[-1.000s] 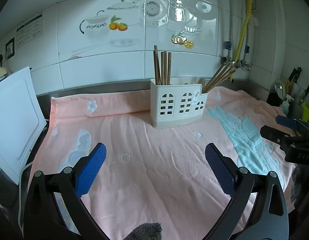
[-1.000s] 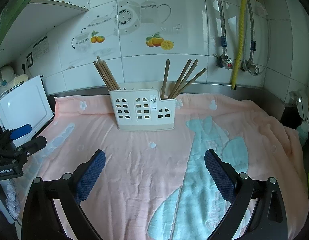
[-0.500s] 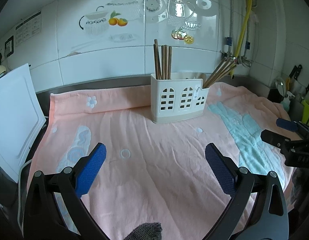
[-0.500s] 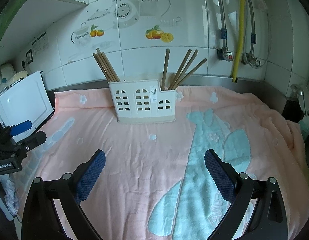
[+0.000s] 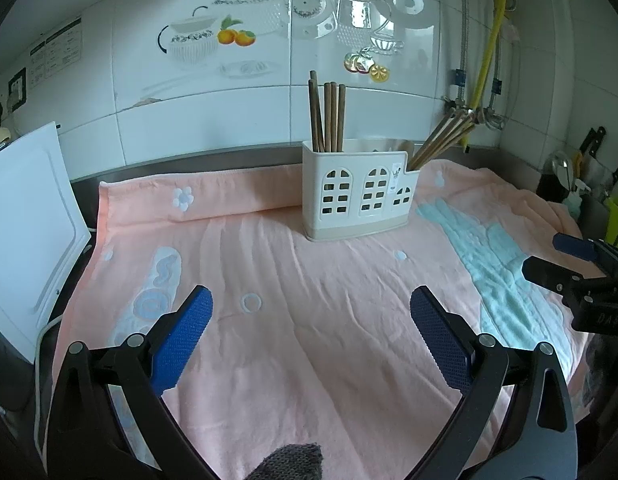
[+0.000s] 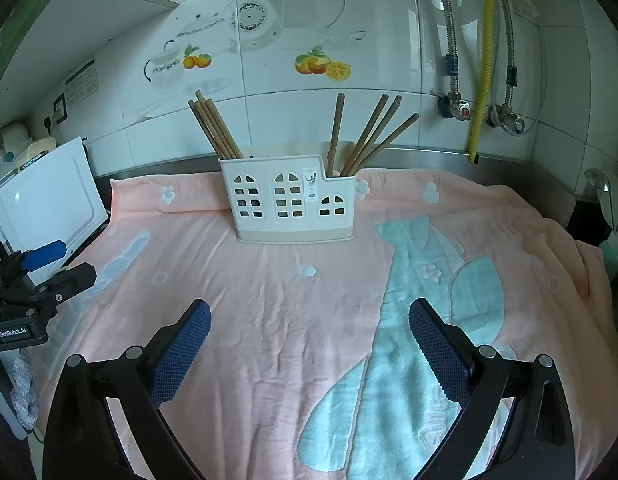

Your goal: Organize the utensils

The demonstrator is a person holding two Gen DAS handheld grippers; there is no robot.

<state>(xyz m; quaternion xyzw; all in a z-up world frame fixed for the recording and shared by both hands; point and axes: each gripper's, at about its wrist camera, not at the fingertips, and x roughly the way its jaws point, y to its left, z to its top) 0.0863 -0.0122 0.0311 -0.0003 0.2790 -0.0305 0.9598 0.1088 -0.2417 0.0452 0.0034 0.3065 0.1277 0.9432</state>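
- Far L: white cutting board (image 5: 27, 216) is leaning upright at the towel's edge, w/ a wall socket (image 5: 17, 89) on the tiles above it.
- I'm holding my left gripper (image 5: 311, 312) low over the pink towel (image 5: 269, 272), jaws spread wide, nothing btwn the blue pads (image 5: 181, 336). A bit of my grey glove (image 5: 289, 462) is poking in at the bottom.
- Centre-back: the white utensil holder (image 5: 359, 196) is standing upright on the towel, near the wall, well apart from both grippers.
- Its L compartment is carrying a tight bunch of brown chopsticks (image 5: 327, 116), nearly vertical from my left cam.
- Its lower R compartment is carrying a second bunch of chopsticks (image 6: 369, 132), fanning out & tilting R. Middle compartment: can't tell what's inside.
- I'm holding my right gripper (image 6: 309, 314) over the towel too, above the pale blue fish print (image 6: 421, 320), jaws gaping wide, gripping nothing.
- Behind, R: yellow hose (image 6: 483, 60) & metal pipes w/ valves (image 6: 457, 108) are running down the tiled wall.
- Each cam is catching the other gripper out at the frame's edge.
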